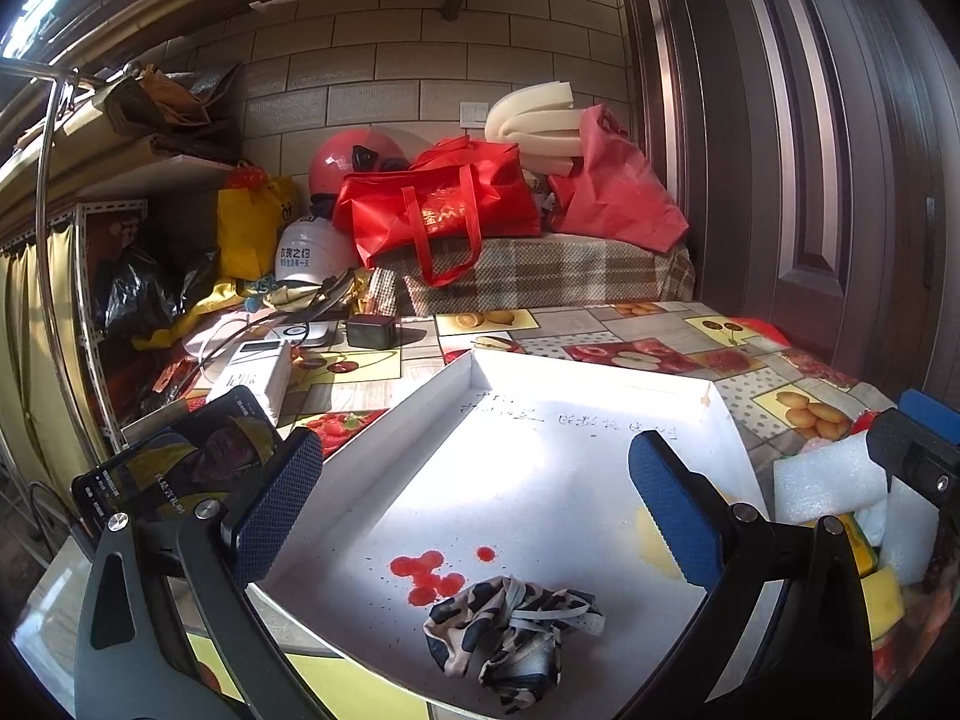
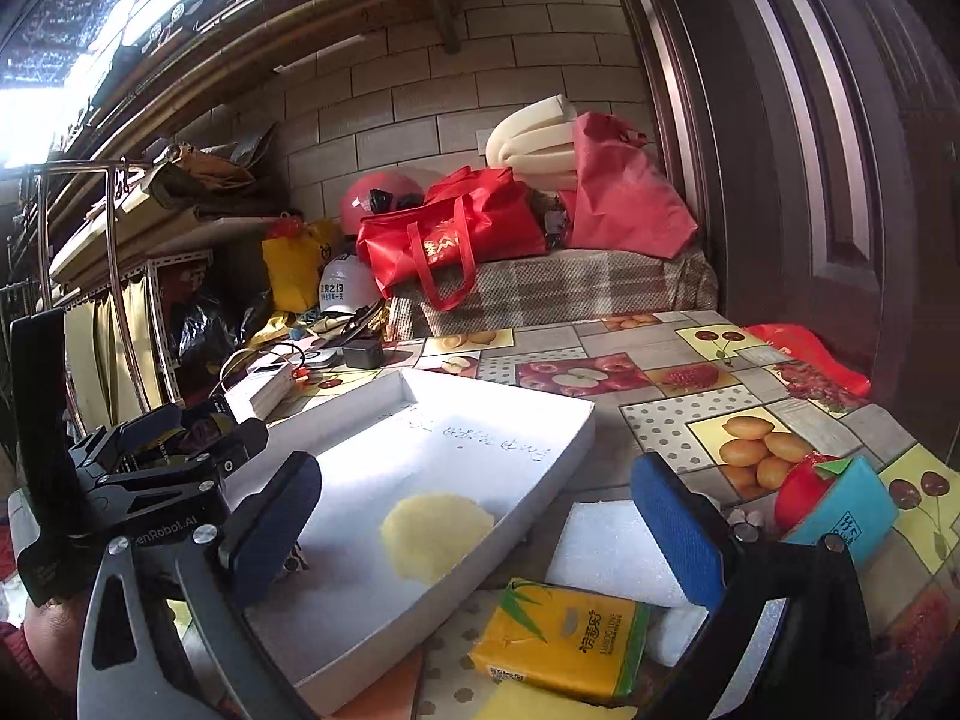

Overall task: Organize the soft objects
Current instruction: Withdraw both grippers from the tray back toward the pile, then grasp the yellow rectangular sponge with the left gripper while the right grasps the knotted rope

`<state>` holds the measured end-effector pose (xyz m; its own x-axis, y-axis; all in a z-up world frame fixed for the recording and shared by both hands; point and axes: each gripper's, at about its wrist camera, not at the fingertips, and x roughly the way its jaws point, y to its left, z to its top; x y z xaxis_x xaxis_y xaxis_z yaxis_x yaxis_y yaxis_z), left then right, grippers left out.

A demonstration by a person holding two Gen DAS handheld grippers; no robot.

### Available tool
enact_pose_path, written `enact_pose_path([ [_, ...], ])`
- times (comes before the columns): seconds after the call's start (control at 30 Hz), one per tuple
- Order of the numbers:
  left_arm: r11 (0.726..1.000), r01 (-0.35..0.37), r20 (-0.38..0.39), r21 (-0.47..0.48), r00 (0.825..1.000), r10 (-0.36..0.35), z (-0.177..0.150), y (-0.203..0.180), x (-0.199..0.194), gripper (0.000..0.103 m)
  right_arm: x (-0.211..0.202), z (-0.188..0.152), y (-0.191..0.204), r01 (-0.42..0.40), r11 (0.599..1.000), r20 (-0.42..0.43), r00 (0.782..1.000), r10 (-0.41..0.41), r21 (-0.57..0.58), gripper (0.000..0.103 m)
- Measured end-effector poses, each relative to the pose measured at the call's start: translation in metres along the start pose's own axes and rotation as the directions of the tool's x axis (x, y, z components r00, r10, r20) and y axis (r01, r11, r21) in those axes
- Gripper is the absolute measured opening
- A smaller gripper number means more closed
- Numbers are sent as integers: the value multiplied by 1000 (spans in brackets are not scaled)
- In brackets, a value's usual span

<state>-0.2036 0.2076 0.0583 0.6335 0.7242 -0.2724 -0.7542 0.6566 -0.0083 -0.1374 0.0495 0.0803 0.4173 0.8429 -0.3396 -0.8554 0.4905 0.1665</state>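
Observation:
A white shallow box lies on the fruit-print table; it also shows in the right wrist view. A crumpled camouflage cloth lies in its near part beside red stains. My left gripper is open and empty above the box, just behind the cloth. My right gripper is open and empty over the box's right edge. Near it lie a white foam block, a yellow tissue pack and a blue and red soft object. The foam block also shows in the left wrist view.
A phone leans left of the box. A white charger, a black adapter and cables sit behind. Red bags, helmets and foam crowd a plaid-covered bench at the back. A brown door stands right.

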Motion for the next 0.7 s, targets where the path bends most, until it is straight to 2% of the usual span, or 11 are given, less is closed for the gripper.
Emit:
enact_pose_path([
  [0.07, 999, 34, 5, 6, 999, -34, -1, -5, -5, 103, -16, 7, -18, 56, 996, 54, 997, -59, 66, 103],
  [0.17, 995, 94, 2, 8, 996, -94, -3, -11, -10, 103, -41, 9, -54, 121, 977, 143, 979, -147, 174, 103],
  [0.23, 990, 142, -10, 12, 990, -142, -4, -16, -14, 103, -48, 13, -78, 162, 969, 124, 974, -187, 188, 103],
  [0.3, 977, 213, -34, 28, 977, -212, -6, -24, -18, 103, -58, 17, -103, 205, 959, 116, 966, -230, 198, 103],
  [0.37, 945, 323, -82, 49, 944, -319, -9, -39, -23, 103, -66, 19, -128, 225, 954, 95, 964, -247, 196, 103],
  [0.43, 891, 449, -137, 69, 889, -437, -12, -60, -29, 103, -72, 17, -148, 253, 950, 51, 963, -266, 182, 103],
  [0.5, 830, 548, -198, 104, 829, -522, -17, -88, -38, 103, -71, 13, -163, 269, 950, -15, 963, -271, 156, 103],
  [0.57, 800, 585, -278, 133, 797, -537, -22, -117, -43, 103, -70, 5, -172, 238, 964, -85, 970, -229, 122, 103],
  [0.63, 782, 606, -371, 143, 766, -526, -29, -143, -40, 99, -67, -2, -173, 197, 976, -153, 972, -181, 96, 103],
  [0.67, 780, 605, -409, 156, 759, -507, -33, -155, -38, 97, -66, -4, -173, 176, 981, -187, 970, -158, 85, 103],
  [0.7, 785, 595, -434, 175, 762, -481, -38, -164, -37, 97, -65, -7, -173, 169, 983, -219, 964, -150, 72, 103],
])
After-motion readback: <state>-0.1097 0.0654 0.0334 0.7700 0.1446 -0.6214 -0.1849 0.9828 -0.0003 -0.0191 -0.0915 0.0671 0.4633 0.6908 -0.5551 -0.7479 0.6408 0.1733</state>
